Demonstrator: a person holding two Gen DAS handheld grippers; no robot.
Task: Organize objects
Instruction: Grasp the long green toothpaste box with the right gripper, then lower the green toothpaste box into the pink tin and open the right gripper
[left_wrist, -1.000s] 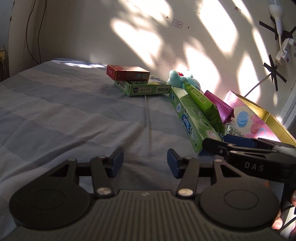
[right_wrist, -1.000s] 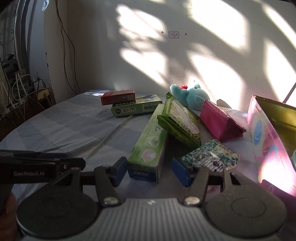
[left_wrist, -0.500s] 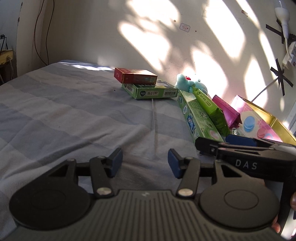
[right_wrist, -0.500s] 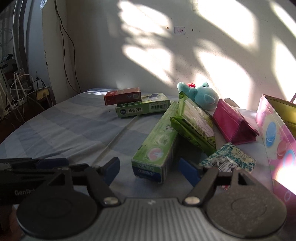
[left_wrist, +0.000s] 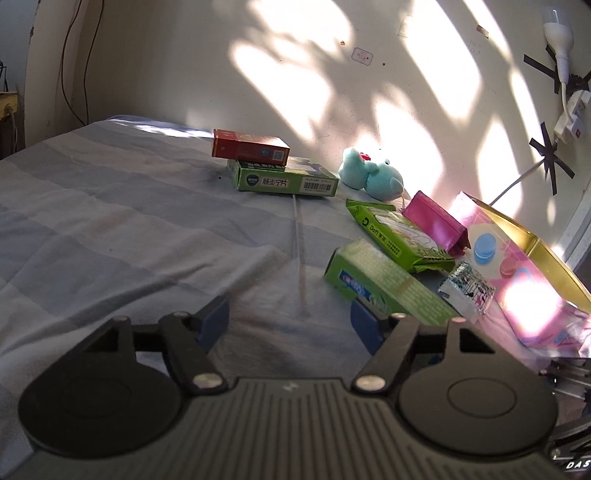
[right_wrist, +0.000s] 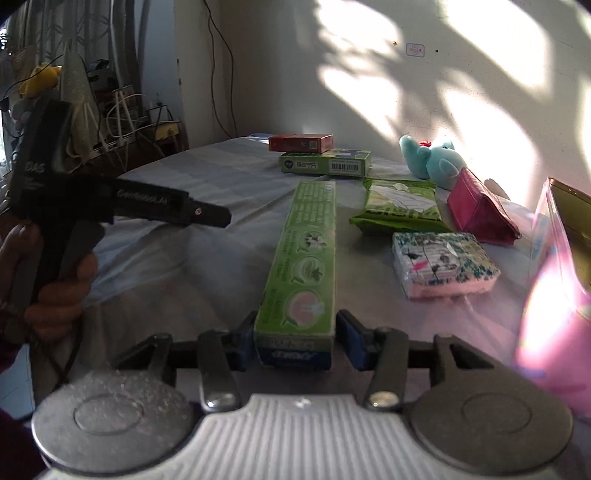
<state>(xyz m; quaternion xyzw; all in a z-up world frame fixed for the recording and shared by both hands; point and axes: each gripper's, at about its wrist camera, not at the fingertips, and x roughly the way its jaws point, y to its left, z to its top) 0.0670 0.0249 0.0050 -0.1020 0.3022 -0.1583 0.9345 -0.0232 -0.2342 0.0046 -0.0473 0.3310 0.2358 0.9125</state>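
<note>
At lower centre of the right wrist view, the right gripper (right_wrist: 295, 338) clamps the near end of the long green cardboard toothpaste box (right_wrist: 304, 258) on the bed, likely light, stiff, crushable.

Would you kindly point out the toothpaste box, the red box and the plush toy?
toothpaste box (right_wrist: 303, 258), right wrist view, top face.
red box (left_wrist: 251, 147), left wrist view, front side.
plush toy (right_wrist: 439, 157), right wrist view, body.
</note>
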